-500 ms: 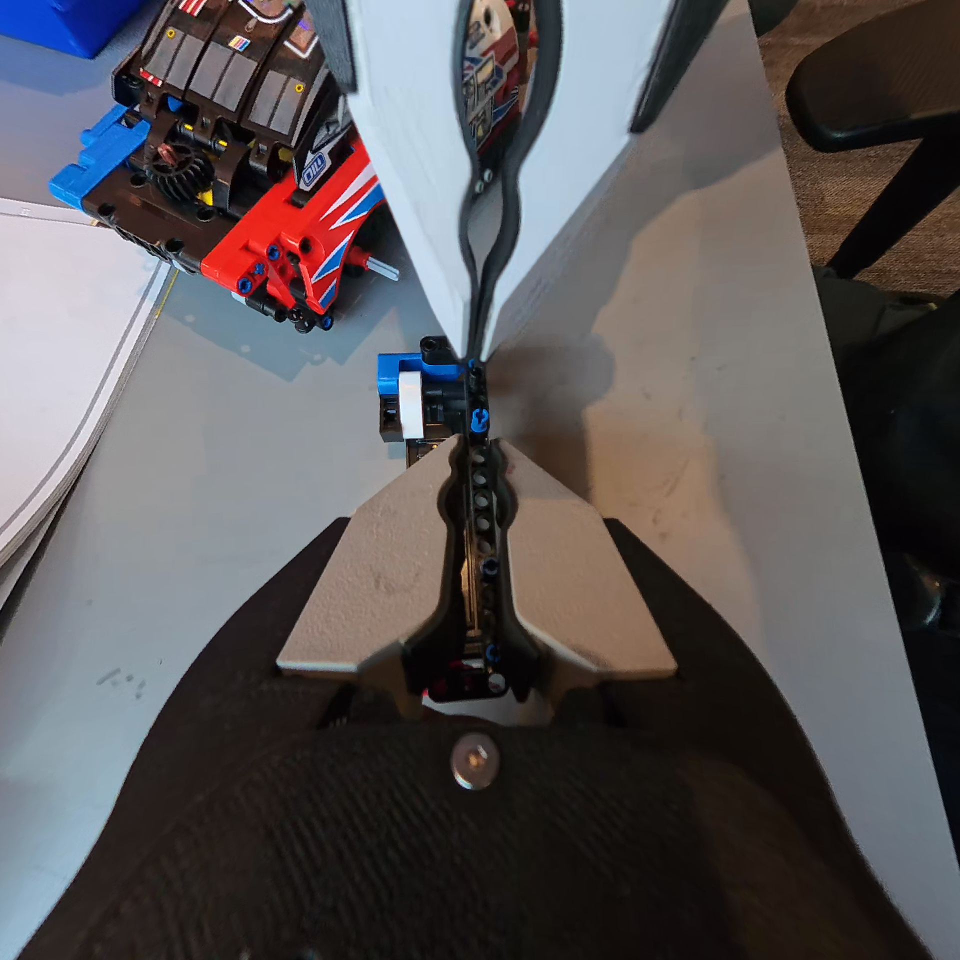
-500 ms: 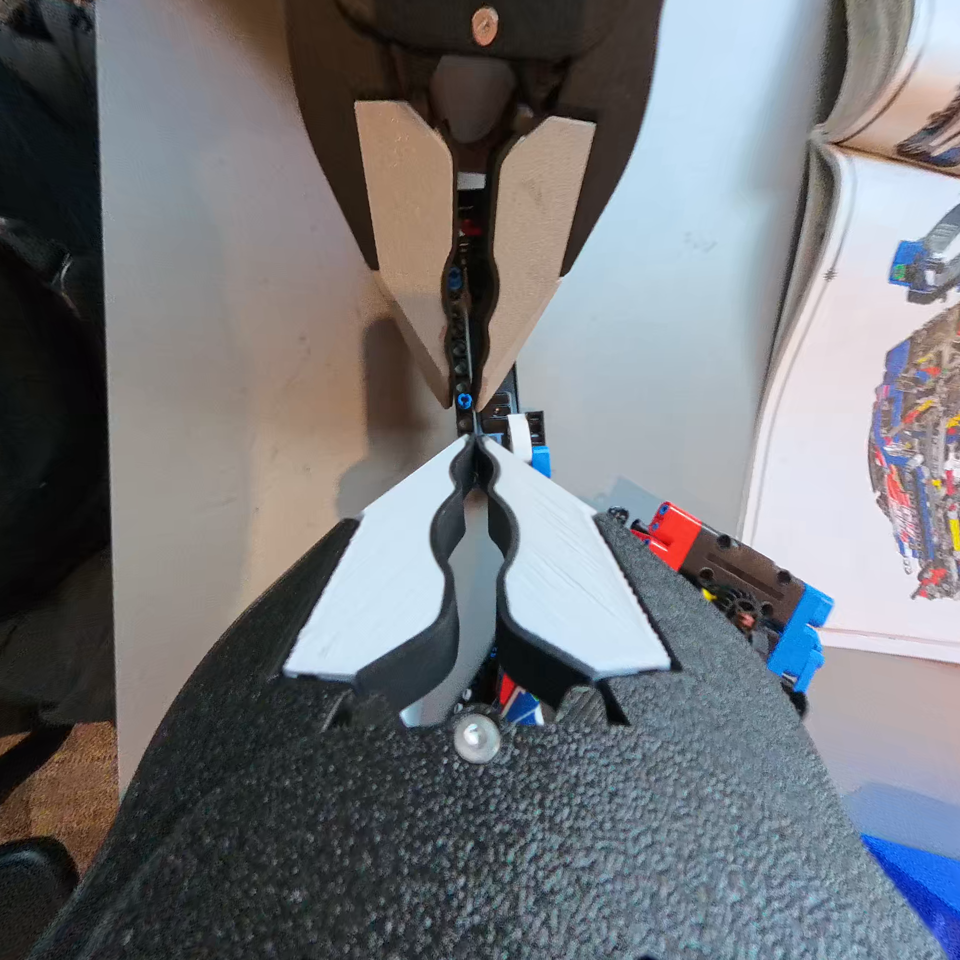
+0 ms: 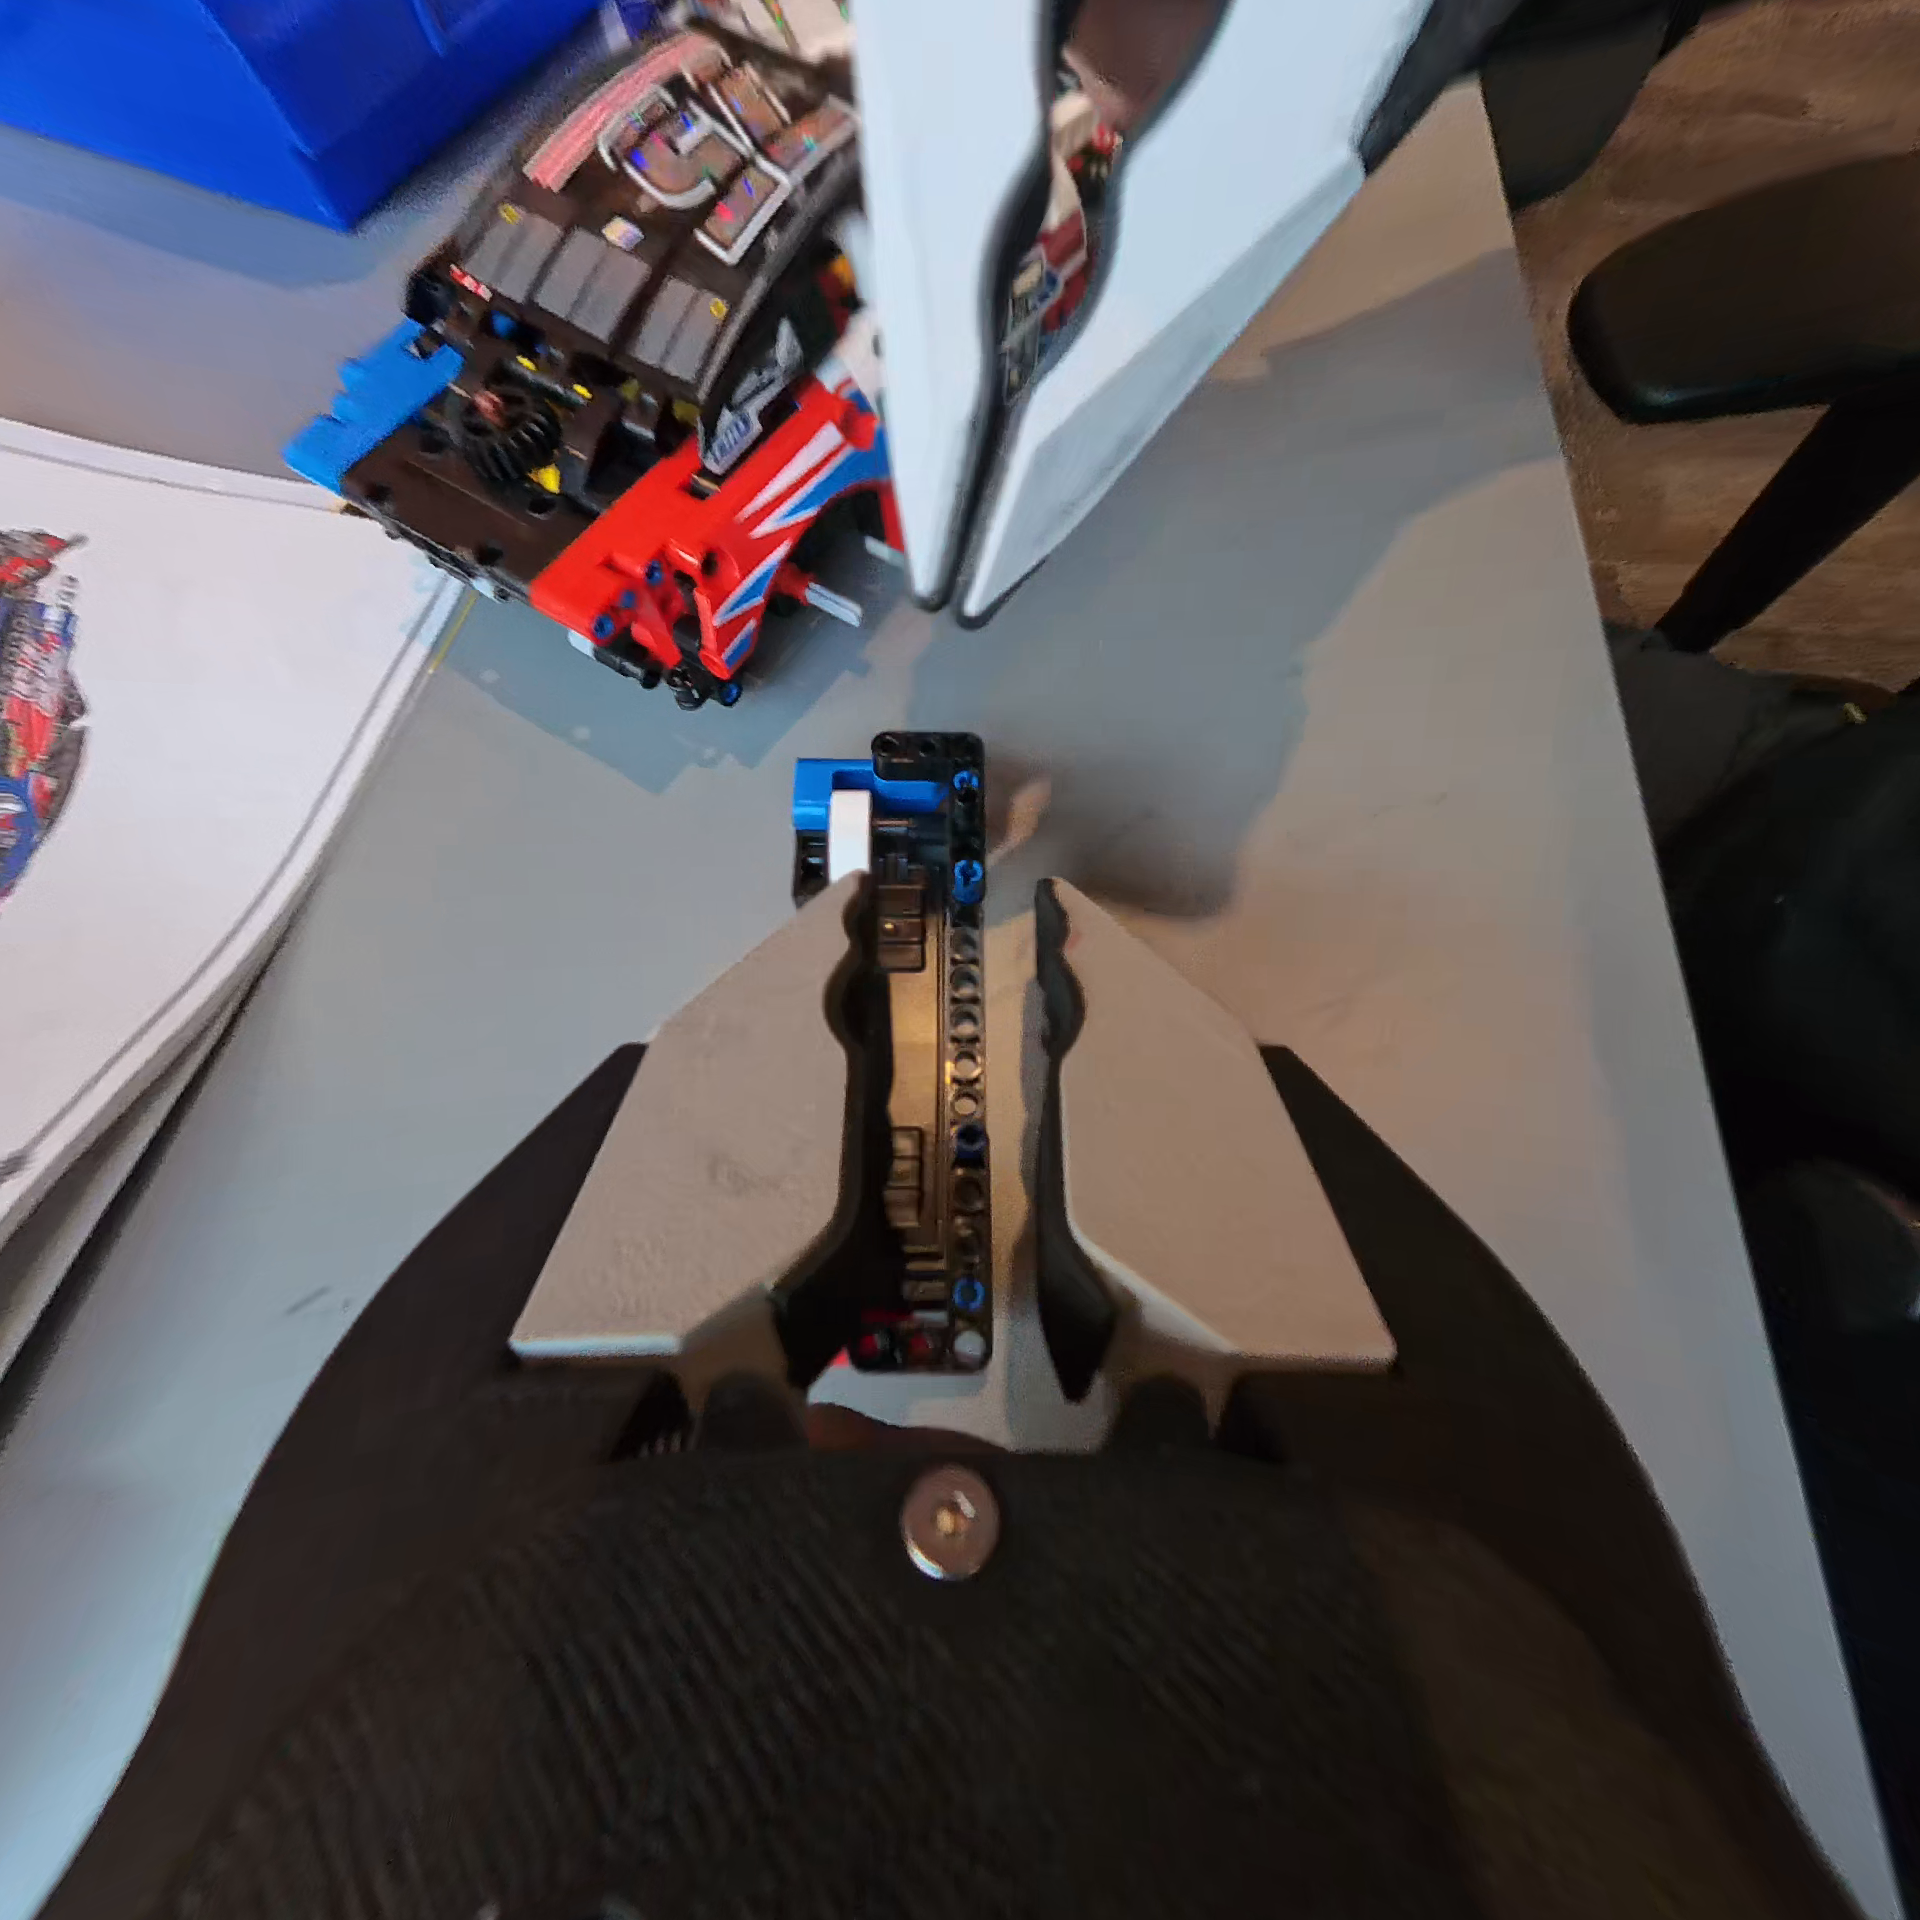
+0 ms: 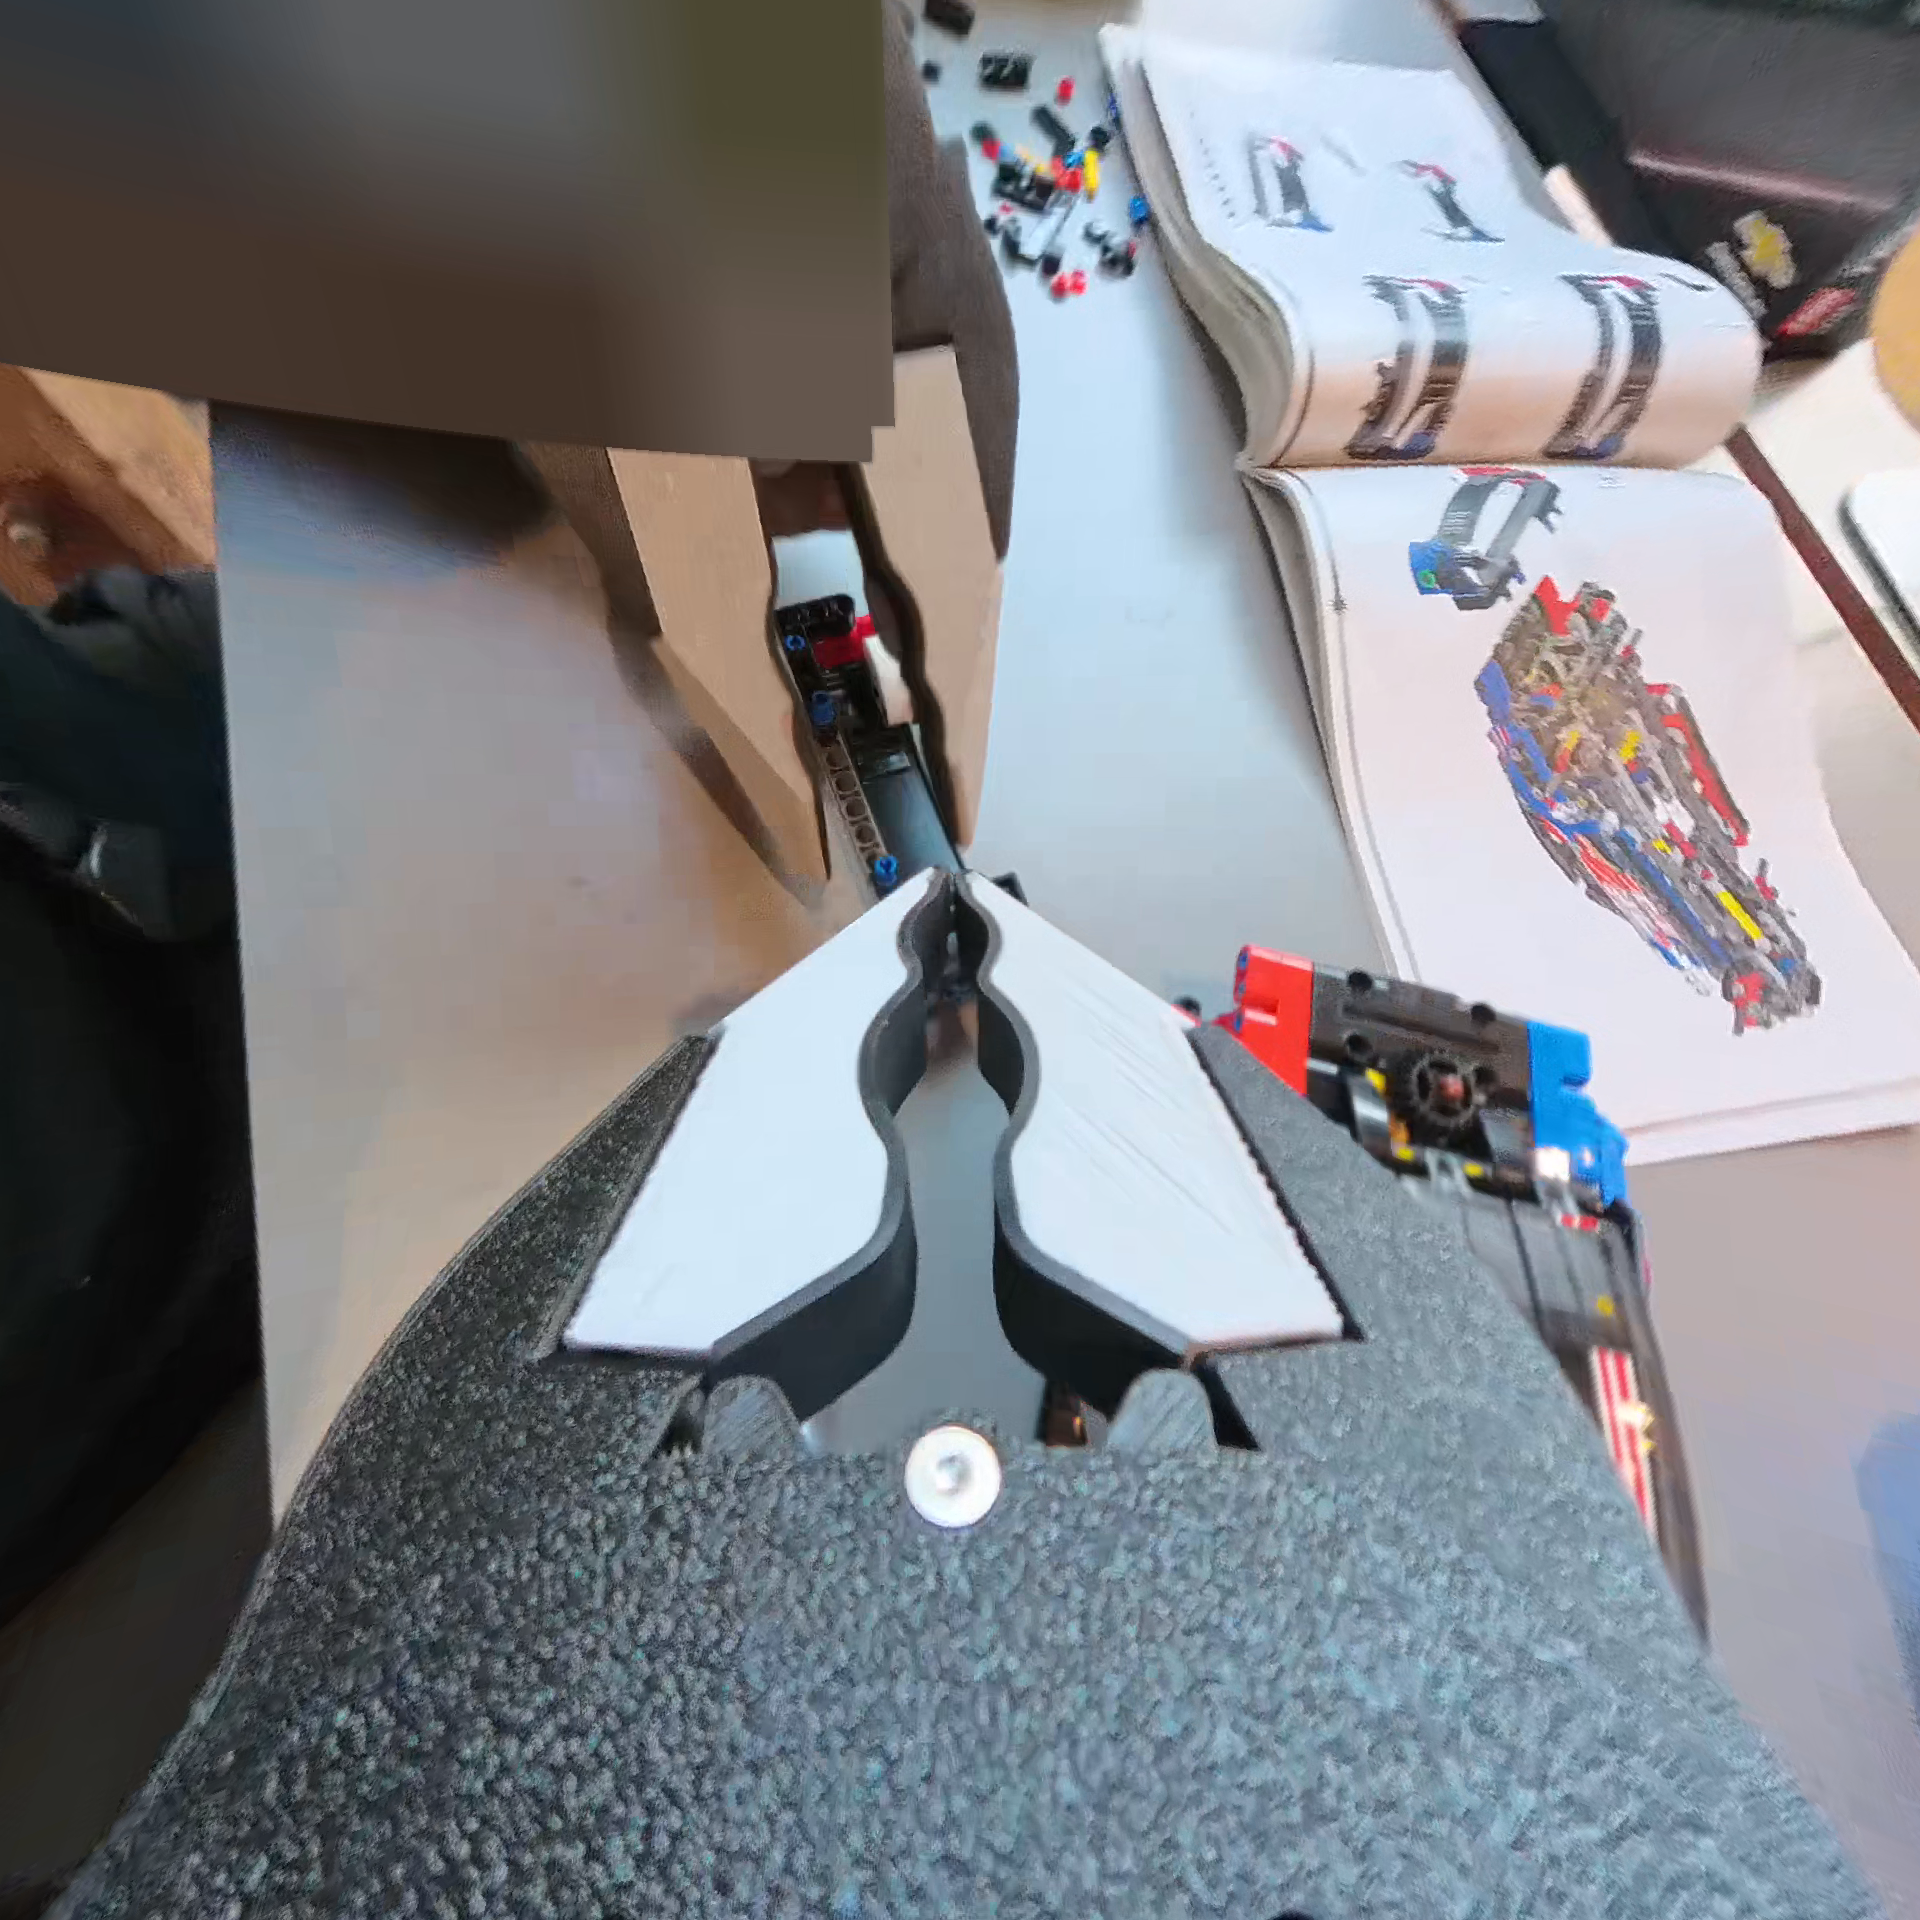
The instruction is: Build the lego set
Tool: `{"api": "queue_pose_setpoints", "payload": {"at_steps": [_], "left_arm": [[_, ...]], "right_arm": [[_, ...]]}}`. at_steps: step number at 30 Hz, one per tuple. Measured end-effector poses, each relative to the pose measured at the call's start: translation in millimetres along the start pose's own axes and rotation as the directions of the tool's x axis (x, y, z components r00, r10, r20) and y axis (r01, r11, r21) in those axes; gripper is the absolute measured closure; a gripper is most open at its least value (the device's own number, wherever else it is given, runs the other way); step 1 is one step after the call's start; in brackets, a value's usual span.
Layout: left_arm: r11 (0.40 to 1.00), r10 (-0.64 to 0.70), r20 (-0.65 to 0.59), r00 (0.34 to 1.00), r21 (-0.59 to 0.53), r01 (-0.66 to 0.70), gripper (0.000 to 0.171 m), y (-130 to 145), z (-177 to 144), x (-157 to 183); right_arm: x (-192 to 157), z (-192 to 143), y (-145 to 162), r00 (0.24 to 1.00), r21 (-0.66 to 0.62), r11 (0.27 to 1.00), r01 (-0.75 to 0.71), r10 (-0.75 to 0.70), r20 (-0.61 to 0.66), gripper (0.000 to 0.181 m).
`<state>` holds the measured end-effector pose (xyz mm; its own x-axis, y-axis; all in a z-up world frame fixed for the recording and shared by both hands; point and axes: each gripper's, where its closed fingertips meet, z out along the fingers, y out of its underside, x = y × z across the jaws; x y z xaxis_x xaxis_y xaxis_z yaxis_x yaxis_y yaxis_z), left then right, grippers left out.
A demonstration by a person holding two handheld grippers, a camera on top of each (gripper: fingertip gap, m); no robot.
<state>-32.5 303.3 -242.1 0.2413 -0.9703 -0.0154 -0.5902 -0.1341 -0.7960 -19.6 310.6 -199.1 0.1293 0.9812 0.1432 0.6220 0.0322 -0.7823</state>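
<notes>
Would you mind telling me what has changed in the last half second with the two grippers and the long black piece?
The left gripper has opened and let go of the long black piece, which now lies between its spread fingers. The right gripper, shut on nothing, has pulled back from the piece's far end. The car model and the instruction book stayed on the table.

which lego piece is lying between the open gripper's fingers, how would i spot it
On the grey table, in front of the big red, blue and black car model, lies a long black beam assembly between the left gripper fingers. It alone is slim, with blue pins in a row of holes.
</notes>
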Motion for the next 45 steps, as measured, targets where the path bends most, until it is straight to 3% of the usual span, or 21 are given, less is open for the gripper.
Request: {"api": "queue_pose_setpoints", "payload": {"at_steps": [3,6,11,13,16,19,25,31,35,40,43,45], "left_arm": [[0.998,-0.031,0.031,0.999,0.060,0.029,0.135,-14.9,-28.1,-6.1],[0.994,-0.069,0.131,0.989,0.091,0.057,0.140,-13.1,-79.3,-20.8],[0.974,-0.172,0.284,0.943,-0.091,0.205,0.146,59.5,-128.2,-39.9],[0.960,-0.210,0.306,0.929,-0.117,0.256,0.151,75.5,-130.7,-39.6],[0.971,-0.172,0.259,0.951,-0.117,0.208,0.162,71.5,-114.9,-35.3],[0.957,-0.069,0.230,0.971,-0.261,0.129,0.154,82.9,-96.4,-43.5],[0.922,0.007,0.104,0.995,-0.385,0.034,0.165,100.1,-77.6,-46.3],[0.935,-0.026,0.086,0.996,-0.350,0.055,0.170,97.8,-73.8,-43.8],[0.945,-0.026,0.151,0.988,-0.319,0.074,0.170,97.5,-76.5,-46.3],[0.999,0.016,0.205,0.979,-0.037,-0.008,0.170,44.4,-85.7,-23.0],[0.989,0.061,0.244,0.968,0.118,-0.092,0.171,11.3,-87.4,2.3],[0.985,0.034,0.234,0.972,0.156,-0.072,0.171,7.4,-83.2,19.6]], "right_arm": [[-4.2,-16.7,8.0,0.997,0.046,0.998,-0.043,0.046,-0.054,0.180],[-6.1,-40.8,20.8,0.991,0.068,0.996,-0.062,0.069,-0.111,0.181],[-5.6,-63.2,48.3,0.978,0.111,0.987,-0.115,0.132,-0.160,0.181],[-7.4,-63.2,53.1,0.976,0.138,0.981,-0.137,0.157,-0.149,0.181],[-12.4,-59.5,53.4,0.981,0.156,0.979,-0.130,0.150,-0.122,0.181],[-19.0,-57.7,48.9,0.988,0.164,0.981,-0.106,0.123,-0.096,0.181],[-26.4,-62.6,48.2,0.989,0.192,0.975,-0.109,0.126,-0.078,0.181],[-23.6,-62.1,48.1,0.986,0.208,0.968,-0.140,0.156,-0.066,0.181],[-26.2,-50.1,32.6,0.986,0.229,0.961,-0.154,0.164,-0.025,0.181],[-35.9,-26.8,0.1,0.981,0.299,0.935,-0.192,0.189,0.041,0.181],[-45.3,-16.6,-9.4,0.968,0.294,0.923,-0.249,0.226,0.110,0.181],[-42.6,-19.5,-4.1,0.966,0.297,0.919,-0.259,0.247,0.076,0.181]]}}
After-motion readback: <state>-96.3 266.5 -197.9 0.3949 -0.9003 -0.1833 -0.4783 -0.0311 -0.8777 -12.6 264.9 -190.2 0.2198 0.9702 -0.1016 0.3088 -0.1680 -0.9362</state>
